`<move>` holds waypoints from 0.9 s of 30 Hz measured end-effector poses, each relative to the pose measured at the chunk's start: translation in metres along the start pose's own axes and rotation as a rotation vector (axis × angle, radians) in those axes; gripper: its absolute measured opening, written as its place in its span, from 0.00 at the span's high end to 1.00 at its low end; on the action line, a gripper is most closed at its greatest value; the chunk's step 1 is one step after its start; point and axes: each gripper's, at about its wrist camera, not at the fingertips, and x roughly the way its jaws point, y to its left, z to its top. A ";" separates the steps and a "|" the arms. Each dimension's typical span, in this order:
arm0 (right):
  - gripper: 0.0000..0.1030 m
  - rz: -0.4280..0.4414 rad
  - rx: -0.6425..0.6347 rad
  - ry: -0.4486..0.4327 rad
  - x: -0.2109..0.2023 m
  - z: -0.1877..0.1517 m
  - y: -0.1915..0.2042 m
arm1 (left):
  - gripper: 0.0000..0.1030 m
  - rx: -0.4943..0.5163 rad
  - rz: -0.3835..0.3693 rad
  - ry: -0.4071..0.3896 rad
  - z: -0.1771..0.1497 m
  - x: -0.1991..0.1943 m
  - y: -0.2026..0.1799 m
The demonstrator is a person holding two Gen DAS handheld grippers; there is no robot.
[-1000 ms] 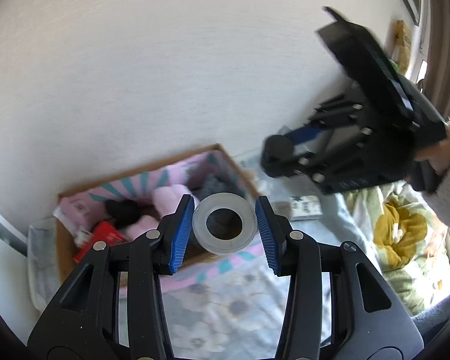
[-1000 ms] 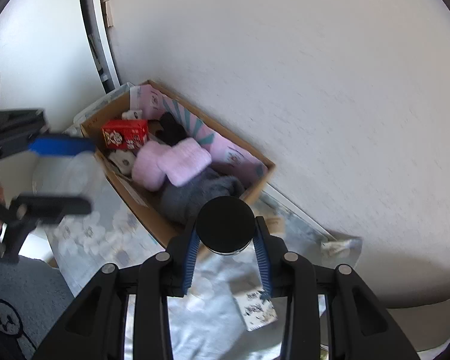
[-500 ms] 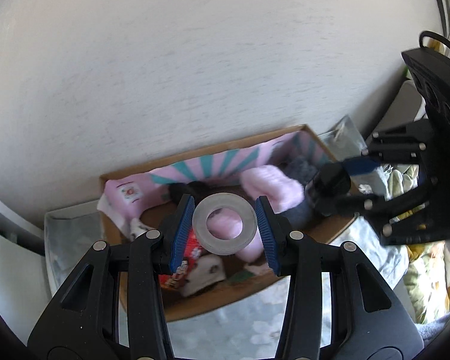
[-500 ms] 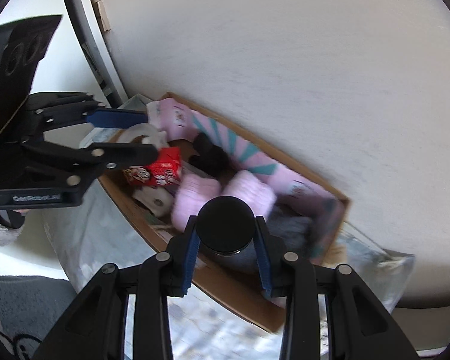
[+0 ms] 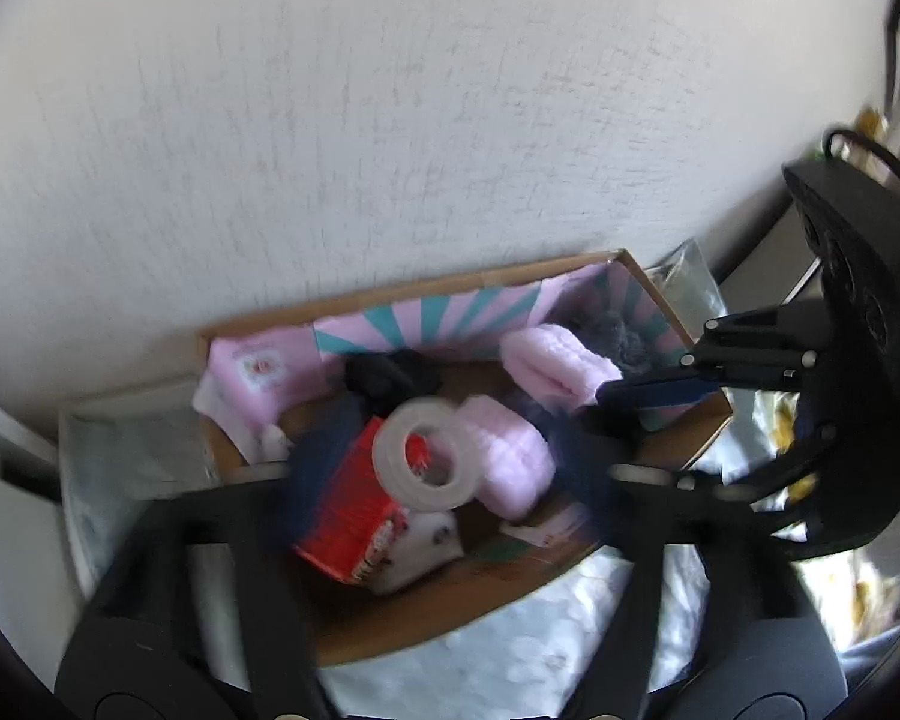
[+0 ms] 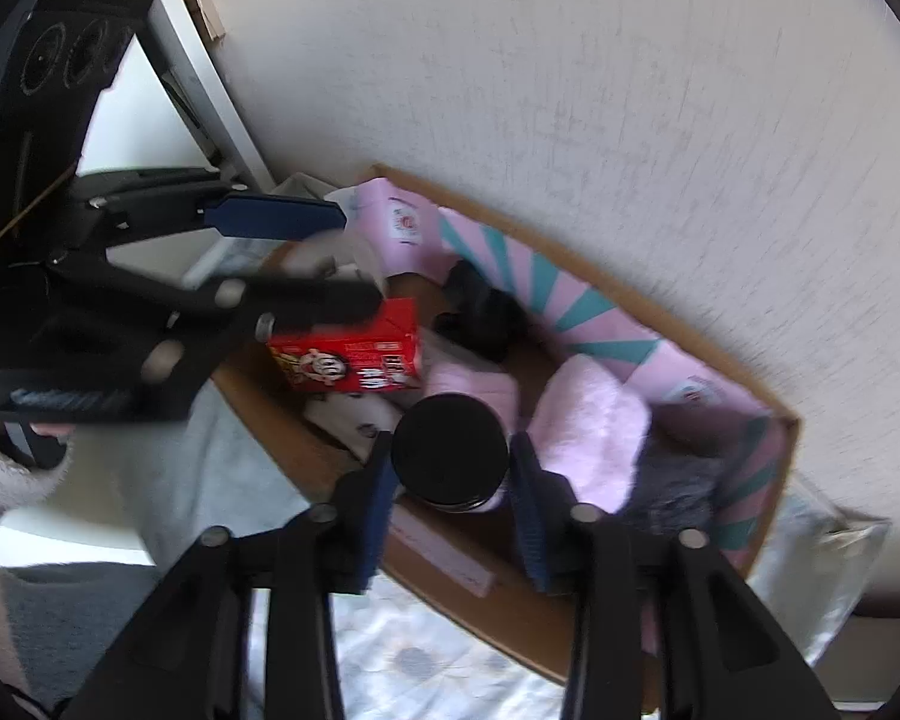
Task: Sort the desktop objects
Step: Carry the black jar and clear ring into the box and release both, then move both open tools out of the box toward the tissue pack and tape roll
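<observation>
Hovering over cardboard box (image 5: 390,624) w/ both grippers. Left gripper (image 5: 444,468) is spread wide; tape roll (image 5: 429,453) sits loose mid-frame above red carton (image 5: 354,534). Right gripper (image 6: 450,480) pinches black-lidded jar (image 6: 449,450), lower center.

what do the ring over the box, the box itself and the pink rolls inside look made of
Ring: translucent, glossy plastic film, likely a tape roll; the red carton shows through its hole.
Box: matte brown cardboard, with a raw tan rim and a printed pink-and-teal lining.
Pink rolls: soft, fuzzy fabric, probably fleece or towelling, judging by the napped, rounded folds.
</observation>
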 end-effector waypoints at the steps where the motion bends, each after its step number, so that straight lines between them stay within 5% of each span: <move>1: 0.42 0.022 0.005 -0.012 -0.001 -0.002 0.000 | 0.00 -0.031 0.010 -0.023 -0.001 -0.004 0.003; 4: 0.24 -0.019 0.021 -0.022 -0.004 -0.005 -0.001 | 0.00 -0.052 0.040 -0.039 -0.001 -0.009 0.006; 10: 0.24 -0.037 0.070 -0.042 -0.013 -0.014 -0.014 | 0.00 -0.002 0.156 -0.057 -0.002 -0.016 -0.002; 18: 0.24 -0.001 0.128 -0.144 -0.049 -0.029 -0.028 | 0.00 0.003 0.156 -0.080 -0.001 -0.027 -0.018; 27: 0.24 -0.098 0.193 -0.185 -0.108 -0.091 -0.078 | 0.00 0.067 0.132 -0.115 0.009 -0.036 -0.069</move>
